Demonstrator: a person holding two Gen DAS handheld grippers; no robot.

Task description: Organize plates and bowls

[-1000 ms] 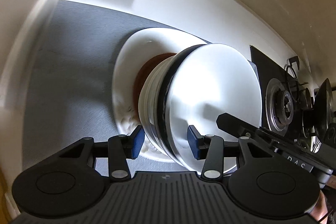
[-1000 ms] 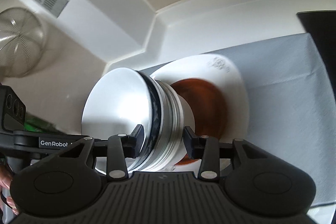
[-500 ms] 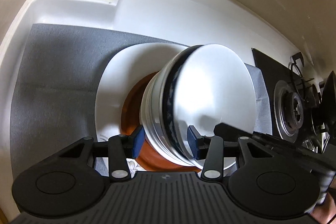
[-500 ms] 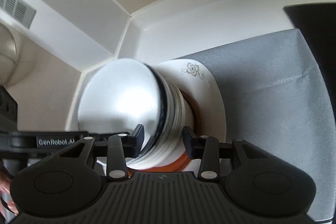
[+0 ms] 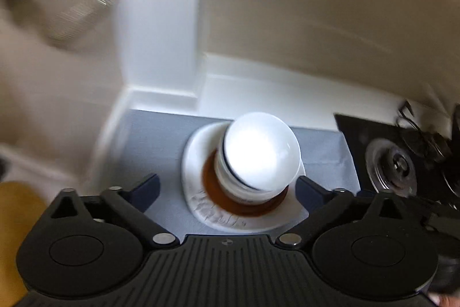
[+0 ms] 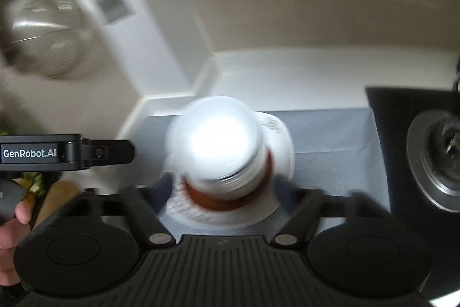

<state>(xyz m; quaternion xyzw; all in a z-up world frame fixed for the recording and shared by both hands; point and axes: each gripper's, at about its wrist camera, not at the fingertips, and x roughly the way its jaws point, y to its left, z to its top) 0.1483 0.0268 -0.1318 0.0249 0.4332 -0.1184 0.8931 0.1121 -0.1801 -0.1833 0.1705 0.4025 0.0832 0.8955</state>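
A stack of white ceramic bowls (image 5: 260, 156), one with a dark rim band, stands on a brown round plate (image 5: 244, 202), which lies on a larger white patterned plate (image 5: 198, 186). The plates rest on a grey textured mat (image 5: 155, 140) in the corner of a white countertop (image 5: 258, 94). The left black two-finger gripper (image 5: 227, 187) hovers above and in front of the stack, its jaws opening wide, one finger on either side, touching nothing. The right black two-finger gripper (image 6: 224, 189), blurred, frames the same stack (image 6: 217, 143) from the other side, jaws likewise opening and clear of the bowls. A hand (image 6: 13, 223) shows at the right view's left edge. A black gas hob (image 5: 402, 160) lies to the right of the mat.
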